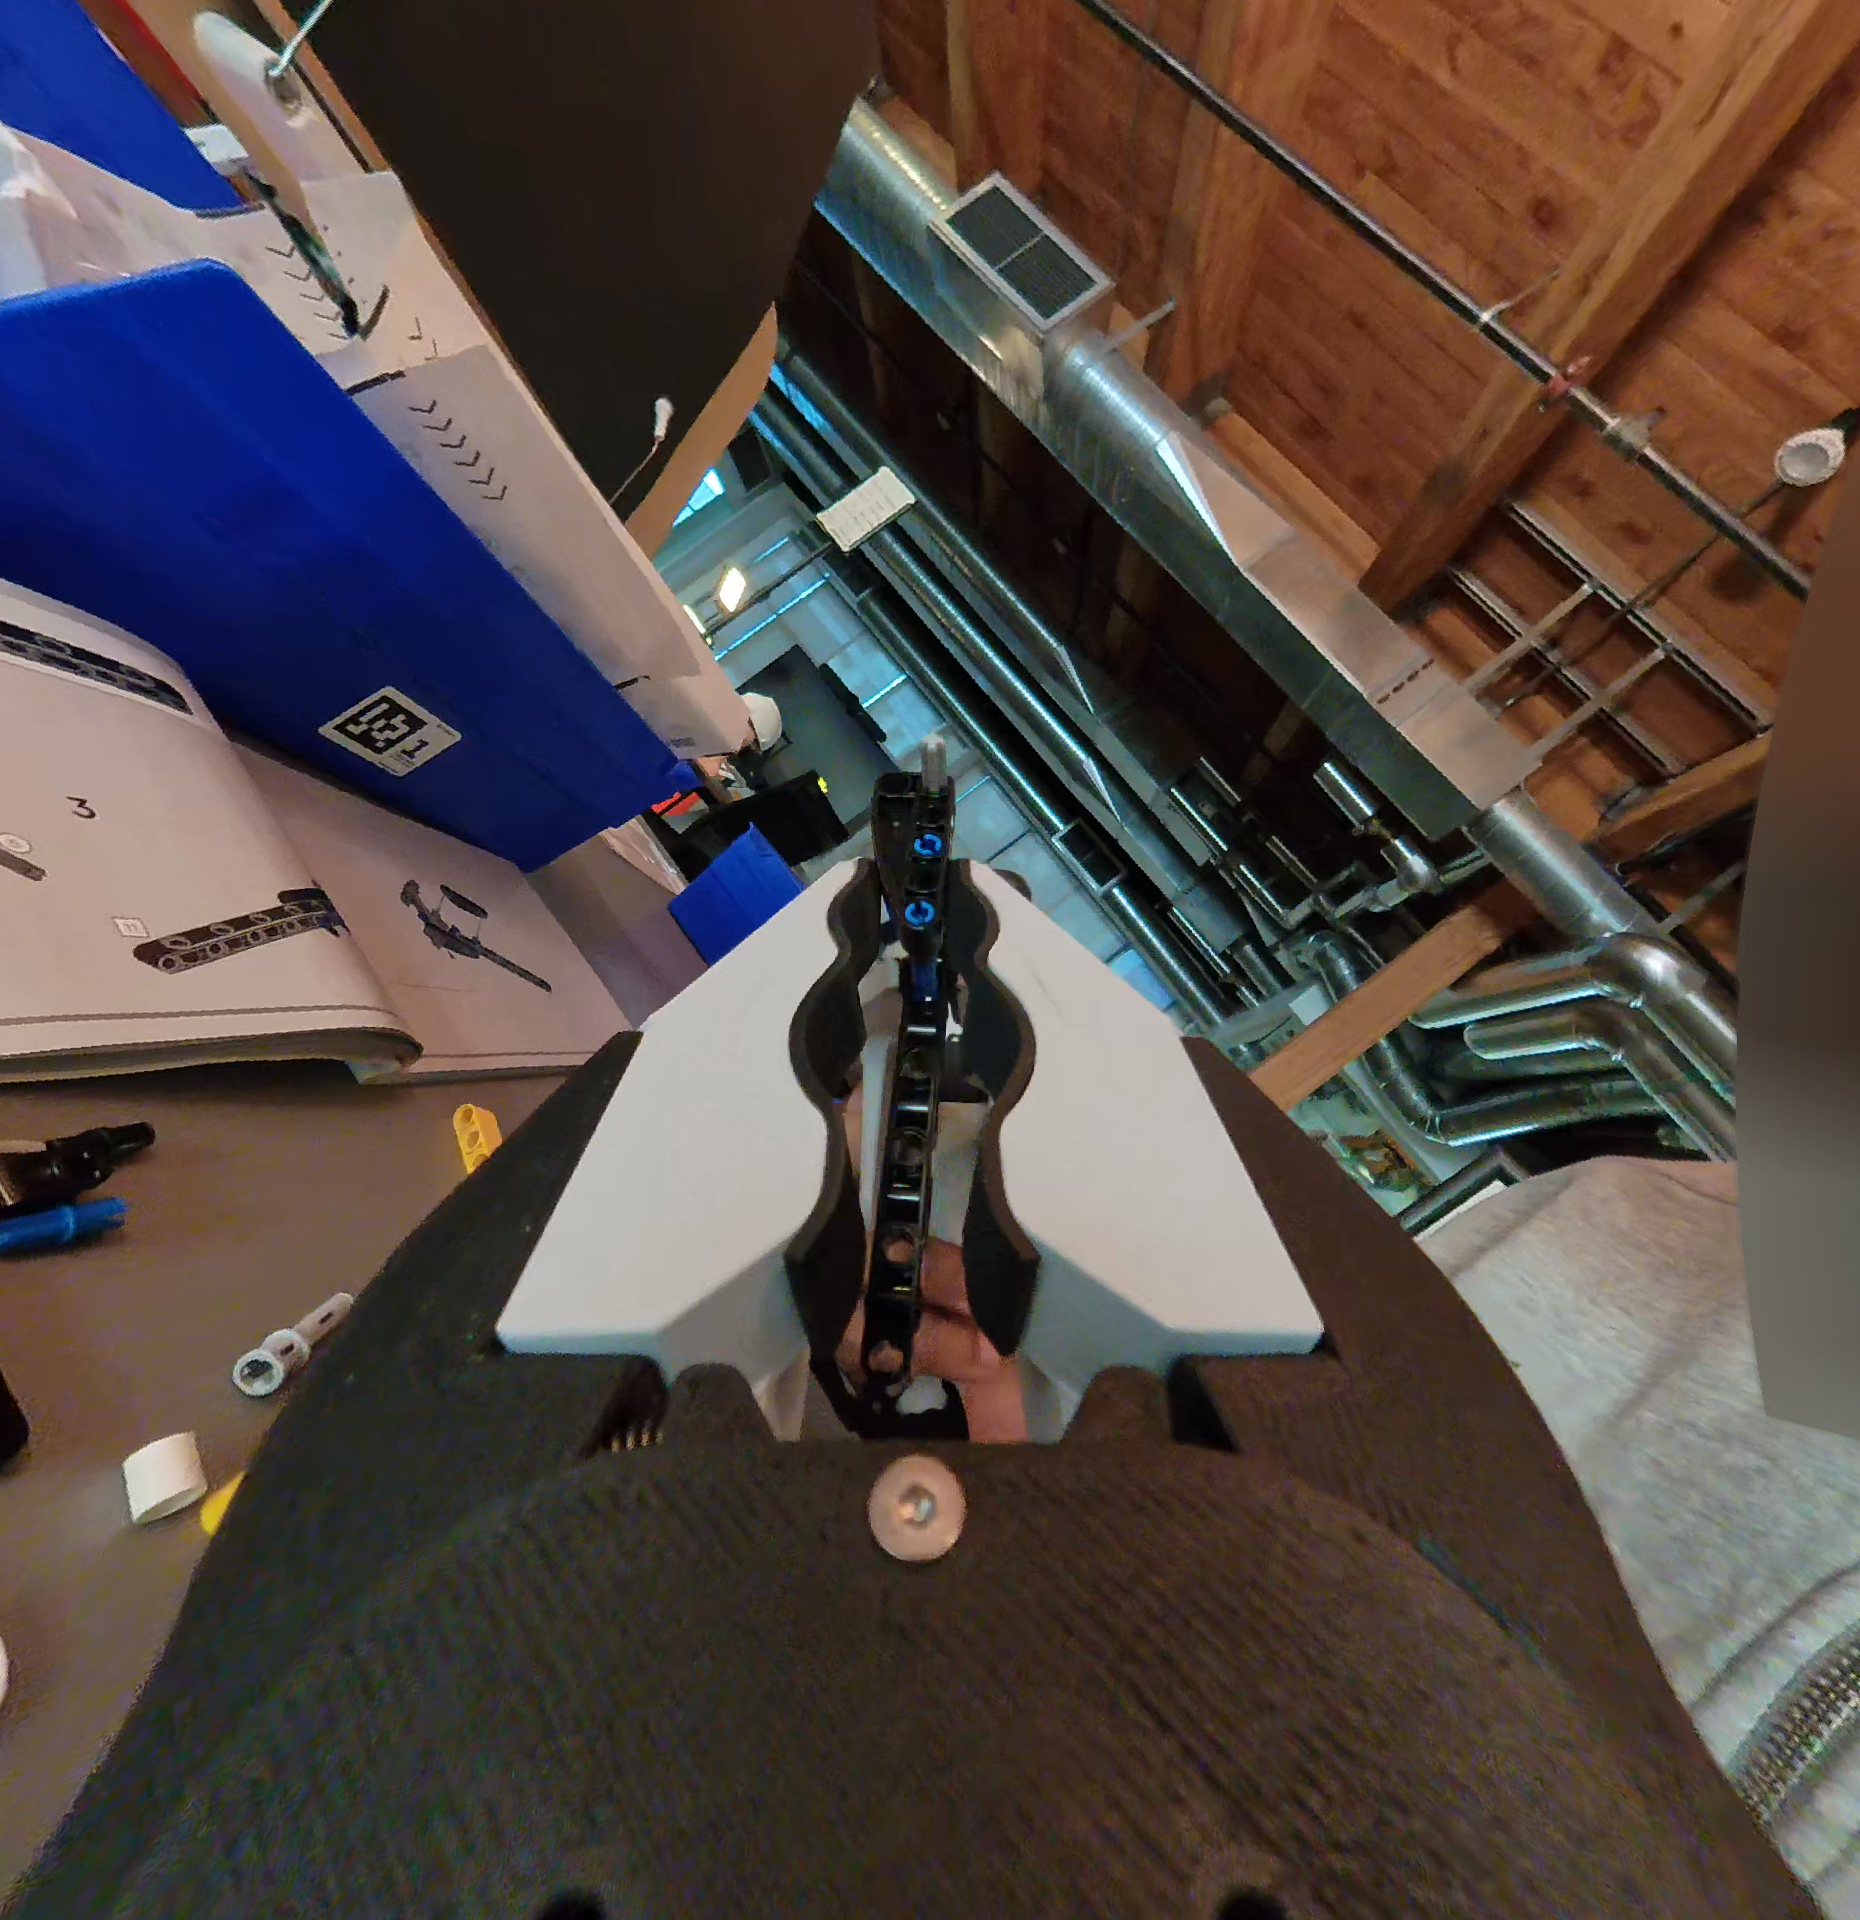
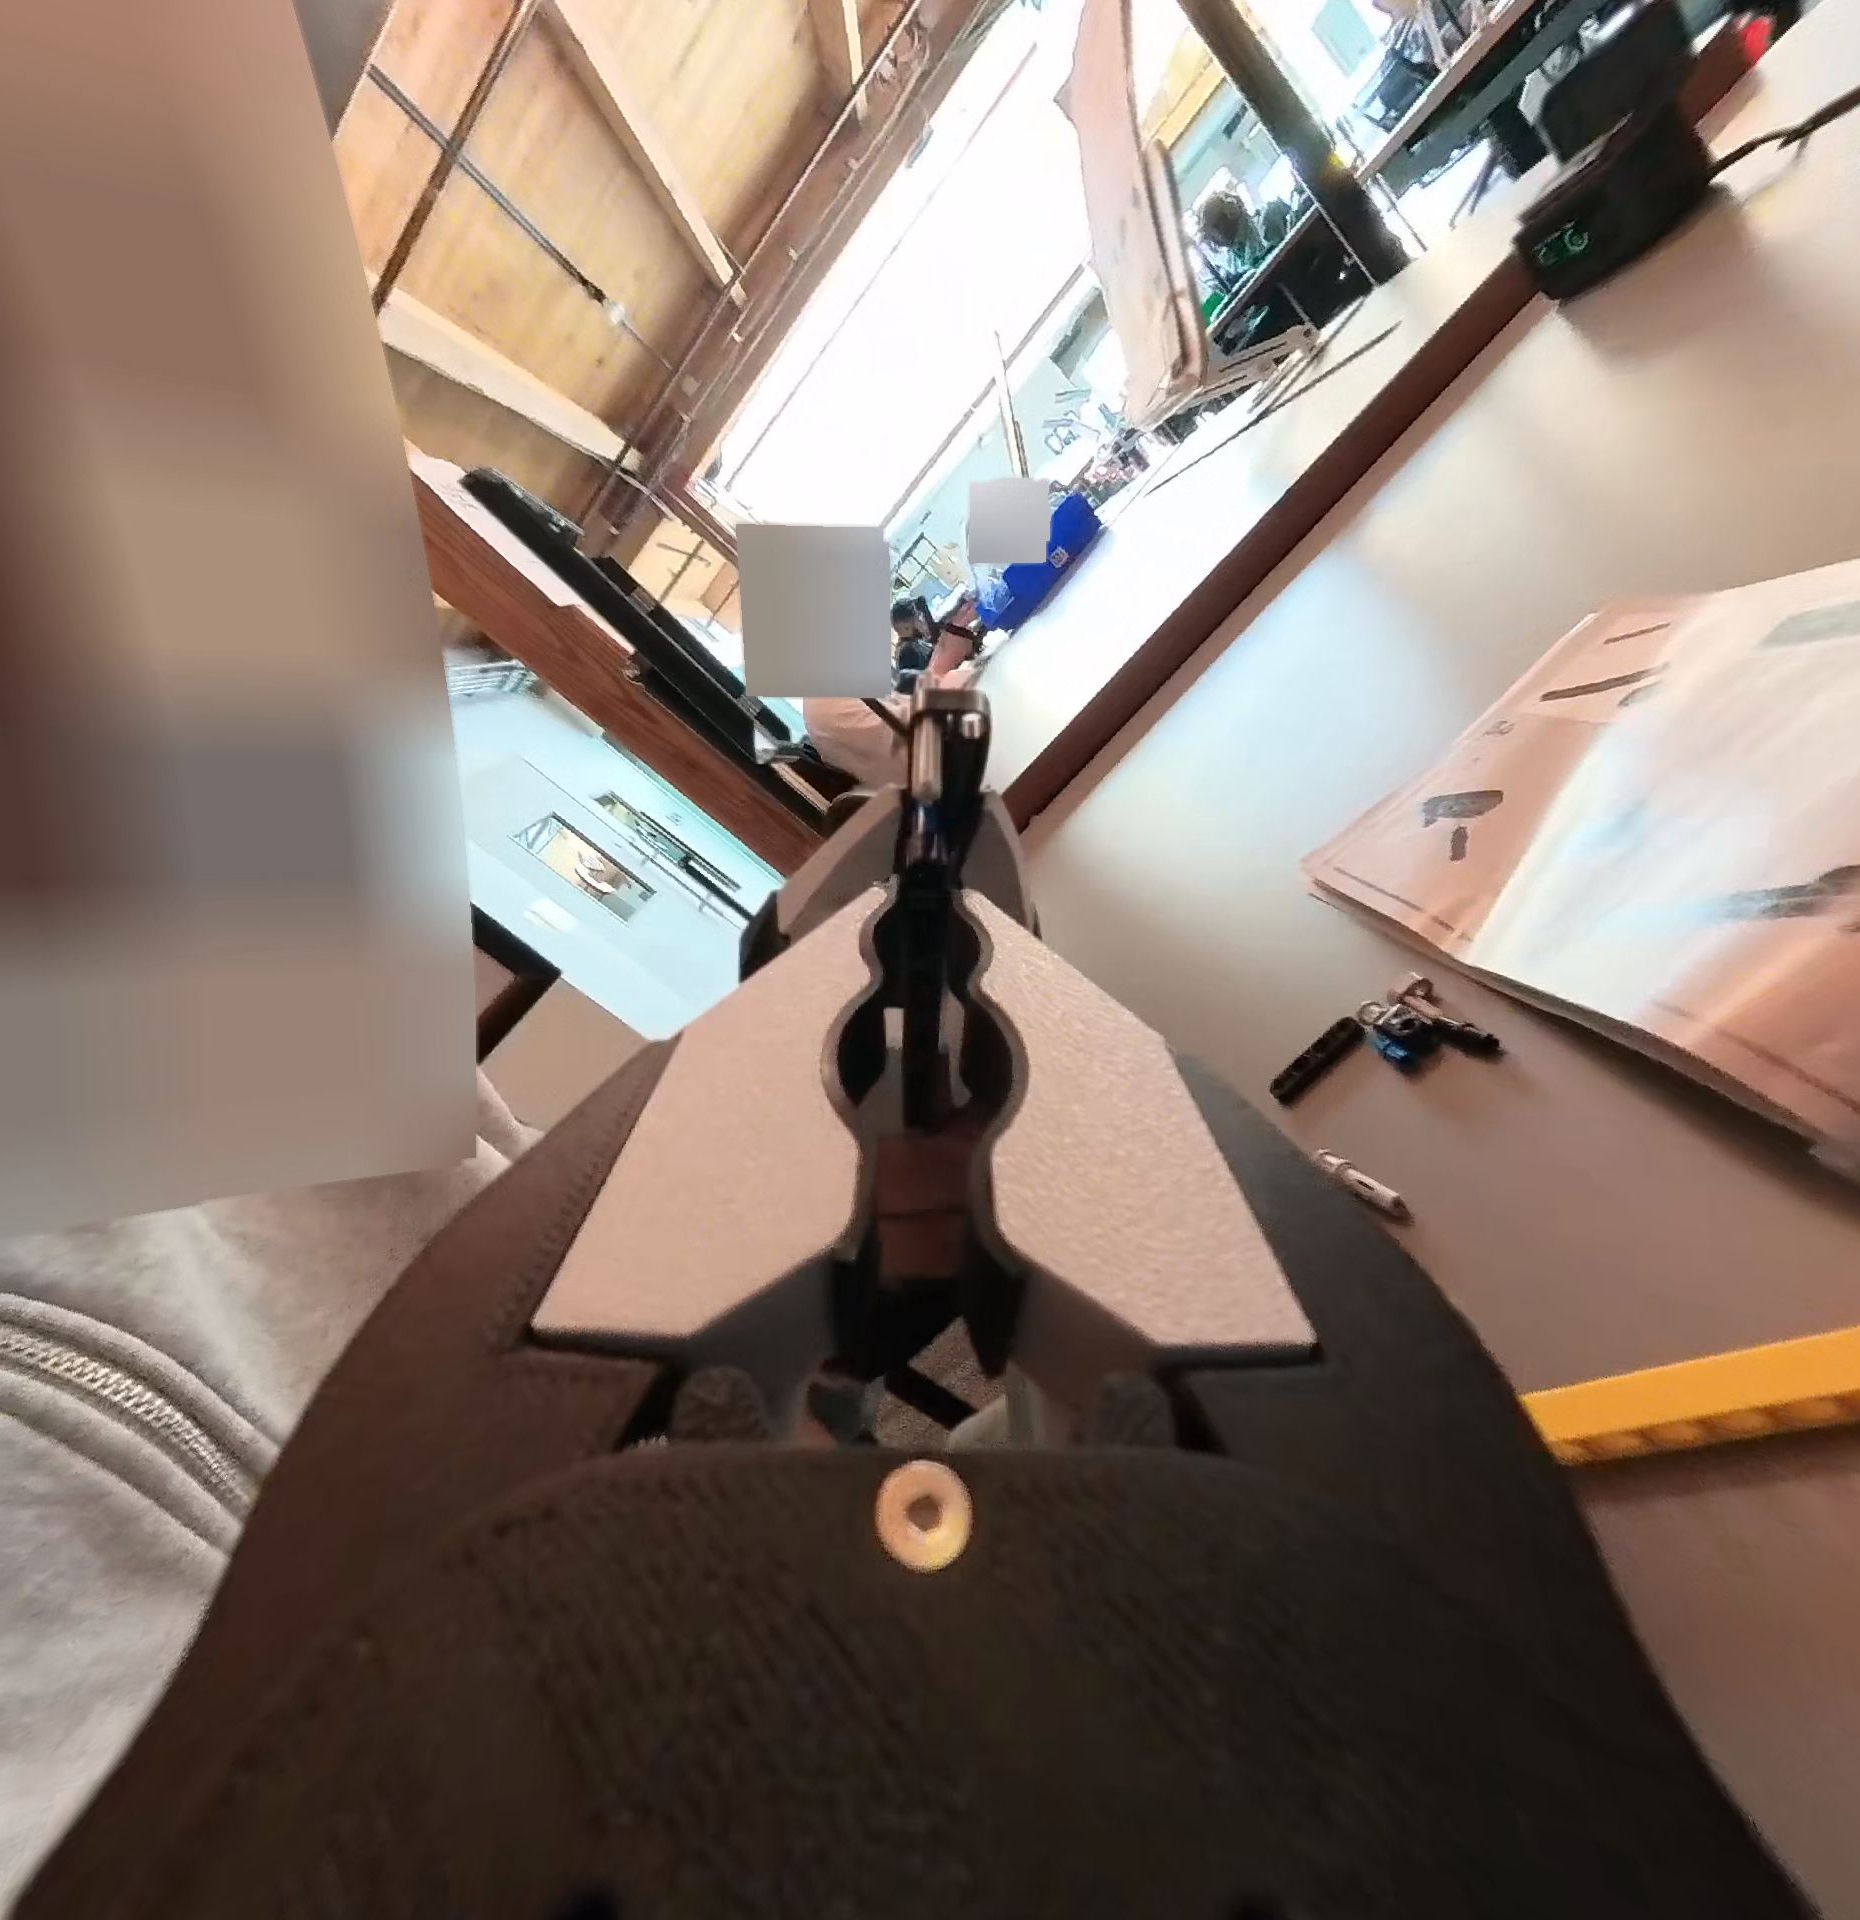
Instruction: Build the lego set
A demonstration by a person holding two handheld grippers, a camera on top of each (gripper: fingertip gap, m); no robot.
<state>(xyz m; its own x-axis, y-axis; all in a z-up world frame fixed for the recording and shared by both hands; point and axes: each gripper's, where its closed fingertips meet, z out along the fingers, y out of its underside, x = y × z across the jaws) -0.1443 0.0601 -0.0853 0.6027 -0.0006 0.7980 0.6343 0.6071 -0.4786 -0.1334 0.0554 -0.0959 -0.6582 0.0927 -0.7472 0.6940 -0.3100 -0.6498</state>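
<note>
The left gripper (image 1: 910,935) has its jaws closed narrow on a long black beam (image 1: 903,1164) with a row of holes, two blue pins (image 1: 922,878) showing near its far end and a grey axle tip (image 1: 932,756) poking past it. The right gripper (image 2: 931,904) likewise has its jaws pinched on a thin black piece (image 2: 921,997), which carries a grey connector (image 2: 947,727) at its tip. Both are raised off the tabletop (image 1: 282,1174) and tilted up toward the ceiling, so it cannot be told whether the two held parts touch.

The step in hand appears to be joining the two pieces in mid-air. Doing it well likely means keeping the beam's holes square to the incoming part and pressing straight along the pin's line; a skewed push could twist the beam out of its grip.

Left of the beam, an open instruction booklet (image 1: 178,883) lies against a blue bin (image 1: 230,520). Nearer than the booklet, loose parts are scattered: a blue pin (image 1: 53,1226), a yellow piece (image 1: 477,1135) and a white peg (image 1: 287,1345).
</note>
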